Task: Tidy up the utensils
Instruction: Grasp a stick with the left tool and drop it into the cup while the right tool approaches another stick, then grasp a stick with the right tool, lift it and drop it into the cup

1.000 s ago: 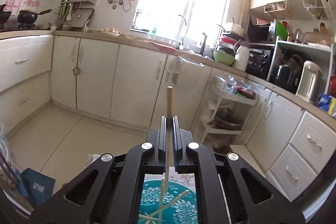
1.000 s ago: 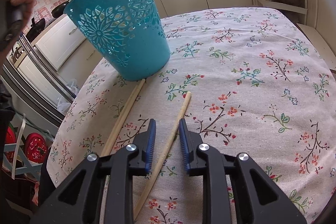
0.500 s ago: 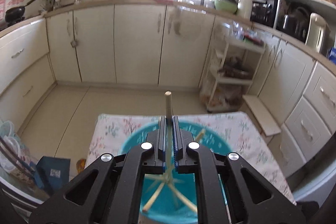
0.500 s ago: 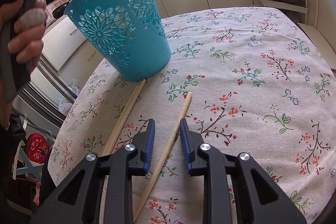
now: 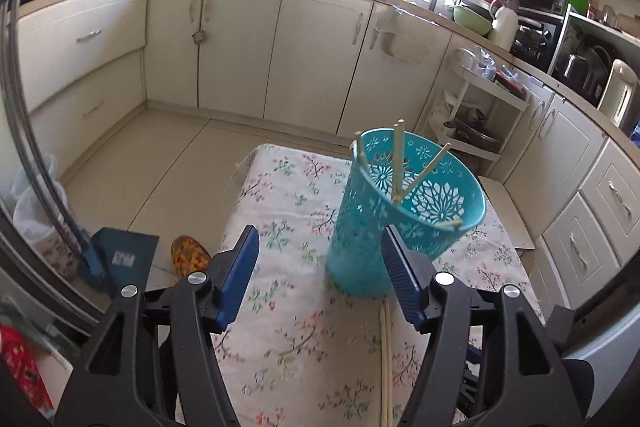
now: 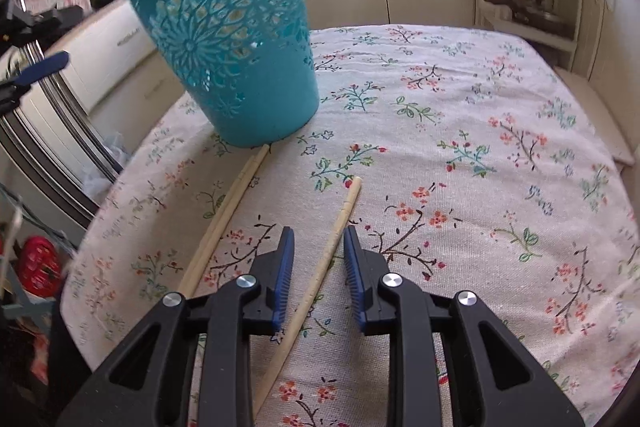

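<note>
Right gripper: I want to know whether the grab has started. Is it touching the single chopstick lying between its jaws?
Apart. In the right wrist view the chopstick lies between the right gripper's jaws with tablecloth showing on both sides.

Floral tablecloth [image 6: 460, 99], perhaps slipper [image 5: 190, 255] on floor

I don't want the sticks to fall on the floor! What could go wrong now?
1. The teal basket stands near the table's edge, and a pair of chopsticks ends right at its base; grabbing them might nudge the basket.
2. The right claw straddles a single chopstick without pinching it yet; a poor squeeze could make it roll away.
3. The left claw, which has just been opening and is empty, hangs close to the basket and could bump it.
</note>
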Demonstrator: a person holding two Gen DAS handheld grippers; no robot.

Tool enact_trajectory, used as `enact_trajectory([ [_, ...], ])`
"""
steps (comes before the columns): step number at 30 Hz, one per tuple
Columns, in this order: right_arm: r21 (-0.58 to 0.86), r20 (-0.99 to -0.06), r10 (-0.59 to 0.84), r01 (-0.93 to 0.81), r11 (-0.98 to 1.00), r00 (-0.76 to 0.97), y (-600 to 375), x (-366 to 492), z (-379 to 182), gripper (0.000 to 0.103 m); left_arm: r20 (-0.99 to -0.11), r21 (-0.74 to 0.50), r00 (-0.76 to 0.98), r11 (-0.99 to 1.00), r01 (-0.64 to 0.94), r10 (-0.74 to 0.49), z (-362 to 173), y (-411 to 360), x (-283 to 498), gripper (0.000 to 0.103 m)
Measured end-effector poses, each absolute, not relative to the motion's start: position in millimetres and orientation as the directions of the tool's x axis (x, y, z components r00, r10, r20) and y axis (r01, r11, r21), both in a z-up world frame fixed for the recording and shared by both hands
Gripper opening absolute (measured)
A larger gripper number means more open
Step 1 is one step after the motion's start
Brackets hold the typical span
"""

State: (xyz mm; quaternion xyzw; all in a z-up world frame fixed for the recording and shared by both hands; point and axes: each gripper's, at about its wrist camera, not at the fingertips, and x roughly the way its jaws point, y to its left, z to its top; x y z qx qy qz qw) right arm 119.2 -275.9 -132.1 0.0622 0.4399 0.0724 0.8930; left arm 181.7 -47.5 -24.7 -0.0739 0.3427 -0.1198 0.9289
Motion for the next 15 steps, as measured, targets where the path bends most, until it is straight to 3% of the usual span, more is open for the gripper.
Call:
enact_trajectory([
  [1, 0.168, -0.779, 0.189, -0.092, 0.981, 0.598, -274, 119, -132, 0.023, -0.621, -0.225, 0.733, 0.959, 0.172, -0.277, -26, -43, 177, 0.061],
  [3, 0.159, -0.791, 0.215, -0.147, 0.976, 0.573, -273, 120, -131, 0.009, -0.629, -0.226, 0.728, 0.96, 0.167, -0.275, -32, -37, 169, 0.062],
  [11, 0.167, -0.809, 0.234, -0.171, 0.971, 0.539, -278, 120, -132, 0.006, -0.722, -0.293, 0.628, 0.951, 0.1, -0.289, -82, -20, 160, 0.063],
  [15, 0.278, -0.768, 0.305, -0.136, 0.951, 0.563, -287, 116, -125, 0.006, -0.737, -0.286, 0.61, 0.952, 0.109, -0.291, -91, -20, 149, 0.063],
])
